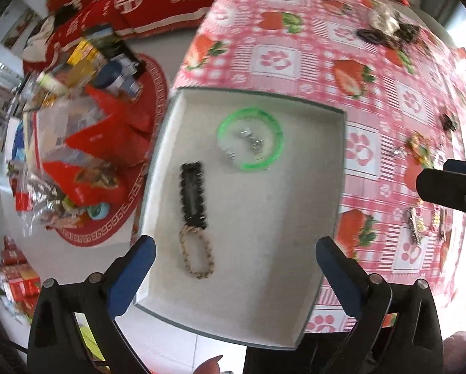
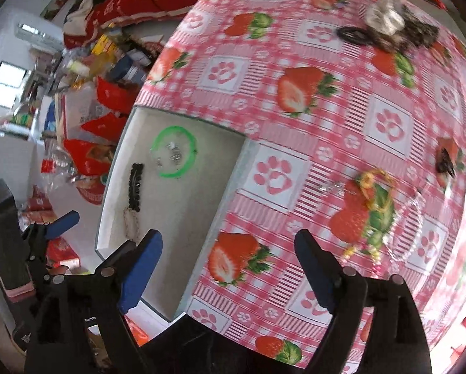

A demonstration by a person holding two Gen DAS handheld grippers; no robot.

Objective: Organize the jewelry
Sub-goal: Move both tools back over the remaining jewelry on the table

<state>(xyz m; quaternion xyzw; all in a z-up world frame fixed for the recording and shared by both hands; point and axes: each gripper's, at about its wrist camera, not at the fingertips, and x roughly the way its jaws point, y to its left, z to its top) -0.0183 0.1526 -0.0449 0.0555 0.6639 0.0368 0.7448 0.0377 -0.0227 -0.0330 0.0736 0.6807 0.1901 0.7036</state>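
Observation:
A shallow white tray [image 1: 310, 187] [image 2: 201, 205] sits at the table's left edge. In it lie a green bangle [image 1: 250, 139] [image 2: 173, 151] ringing small silver pieces [image 1: 252, 141], a black hair clip [image 1: 193, 195] [image 2: 136, 187] and a beige chain loop [image 1: 197, 255] [image 2: 131, 223]. My left gripper [image 1: 235, 257] is open and empty above the tray's near end. My right gripper [image 2: 228, 251] is open and empty above the tablecloth, right of the tray. Loose jewelry lies on the cloth: a gold-and-green piece [image 2: 377, 199] [image 1: 421, 149], a clear bead strand [image 2: 415, 218], a small silver piece [image 2: 329, 187].
The strawberry-print tablecloth [image 2: 295, 93] covers the table. A dark clip [image 2: 445, 161] [image 1: 449, 121] lies at right; a pile of dark and silver items [image 2: 388, 25] [image 1: 388, 26] lies at the far side. More pieces [image 1: 420, 224] lie near right. Cluttered bags [image 1: 86, 143] stand left.

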